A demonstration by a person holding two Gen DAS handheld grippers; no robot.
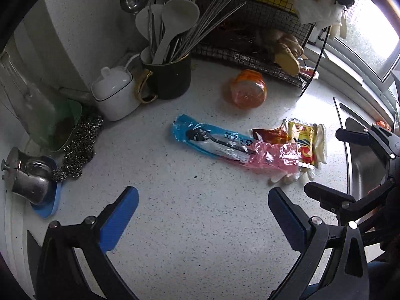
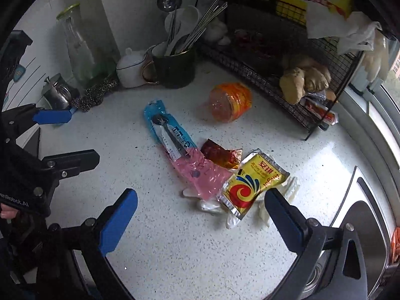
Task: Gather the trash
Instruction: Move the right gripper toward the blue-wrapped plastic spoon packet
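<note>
Blue-pink wrapper [image 2: 175,145], brown packet [image 2: 220,156], yellow sachet [image 2: 252,182] touching; orange cup [image 2: 231,101] toppled.

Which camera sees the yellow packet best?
The right wrist view: the yellow packet lies close, whole, print facing the camera. The left wrist view shows it farther off, near the right edge, partly under pink wrapper.

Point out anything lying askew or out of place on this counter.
An orange plastic bottle lies tipped on its side near the wire rack. Wrappers sprawl mid-counter: a blue-pink spoon wrapper, a yellow sachet and a red sachet, overlapping.
</note>
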